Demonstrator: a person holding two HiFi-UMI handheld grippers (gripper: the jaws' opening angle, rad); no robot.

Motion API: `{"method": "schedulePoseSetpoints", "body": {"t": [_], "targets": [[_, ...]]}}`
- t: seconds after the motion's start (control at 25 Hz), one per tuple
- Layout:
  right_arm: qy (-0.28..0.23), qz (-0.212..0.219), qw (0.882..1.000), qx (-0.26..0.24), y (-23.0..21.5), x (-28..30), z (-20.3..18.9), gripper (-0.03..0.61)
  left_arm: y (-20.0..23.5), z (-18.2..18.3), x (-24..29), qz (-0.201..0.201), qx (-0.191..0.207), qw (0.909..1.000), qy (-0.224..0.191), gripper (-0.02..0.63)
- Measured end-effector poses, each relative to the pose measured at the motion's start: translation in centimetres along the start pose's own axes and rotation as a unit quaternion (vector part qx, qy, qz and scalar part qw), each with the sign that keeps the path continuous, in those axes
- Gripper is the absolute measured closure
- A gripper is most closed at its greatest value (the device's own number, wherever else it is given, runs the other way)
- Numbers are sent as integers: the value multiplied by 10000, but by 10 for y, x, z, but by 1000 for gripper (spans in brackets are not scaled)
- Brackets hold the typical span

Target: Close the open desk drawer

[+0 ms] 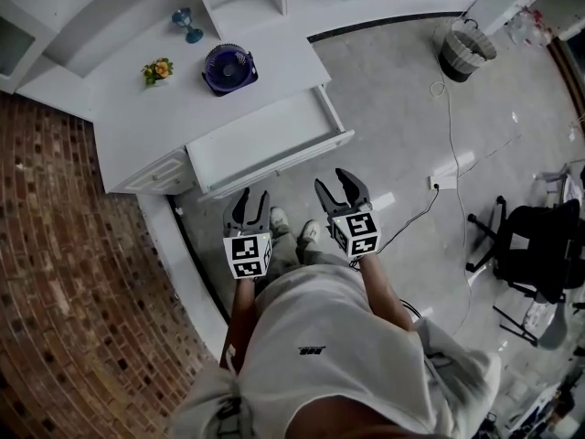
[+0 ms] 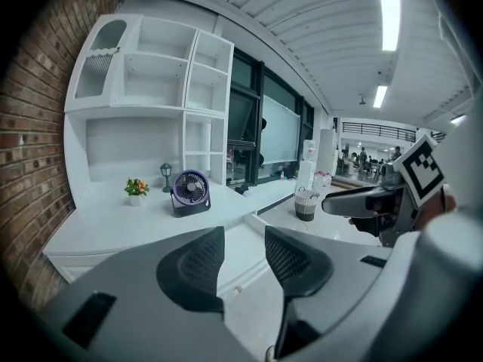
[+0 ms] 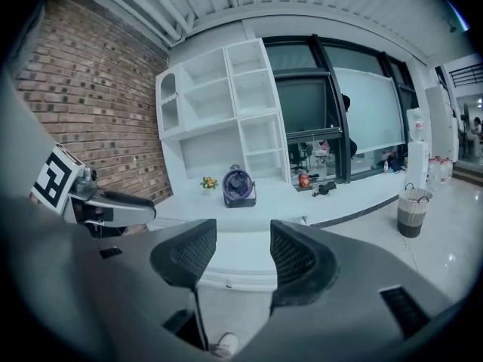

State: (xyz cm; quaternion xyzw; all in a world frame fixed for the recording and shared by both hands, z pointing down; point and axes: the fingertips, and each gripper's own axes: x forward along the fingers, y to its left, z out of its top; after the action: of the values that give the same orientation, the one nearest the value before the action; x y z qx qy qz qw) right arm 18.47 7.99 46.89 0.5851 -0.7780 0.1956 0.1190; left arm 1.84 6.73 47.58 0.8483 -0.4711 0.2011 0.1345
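Observation:
The white desk (image 1: 155, 117) stands against a brick wall, and its drawer (image 1: 270, 142) is pulled out towards me and looks empty. My left gripper (image 1: 250, 199) hovers open just short of the drawer's front panel, touching nothing. To its right, my right gripper (image 1: 335, 183) is also open, a little below the drawer's right front corner. In the left gripper view the gripper (image 2: 244, 236) frames the drawer (image 2: 240, 256) between its jaws. The right gripper (image 3: 243, 232) looks at the drawer front (image 3: 226, 276) from farther back.
On the desk top sit a purple fan (image 1: 228, 68), a small flower pot (image 1: 157, 69) and a blue lantern ornament (image 1: 186, 24). A basket (image 1: 466, 51) stands on the floor at the right. A cable and socket strip (image 1: 445, 176) and a black office chair (image 1: 539, 245) lie farther right.

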Motion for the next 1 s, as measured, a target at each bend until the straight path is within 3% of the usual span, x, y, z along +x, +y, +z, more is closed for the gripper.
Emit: {"method": "schedulePoseSetpoints", "body": {"t": [0.6, 1.0], "targets": [[817, -94, 9963, 252, -29, 75, -47, 357, 39, -71, 63, -11, -648, 9953, 725, 433], [1428, -169, 9896, 0, -38, 122, -85, 357, 62, -120, 98, -109, -1234, 9839, 1285, 425]]}}
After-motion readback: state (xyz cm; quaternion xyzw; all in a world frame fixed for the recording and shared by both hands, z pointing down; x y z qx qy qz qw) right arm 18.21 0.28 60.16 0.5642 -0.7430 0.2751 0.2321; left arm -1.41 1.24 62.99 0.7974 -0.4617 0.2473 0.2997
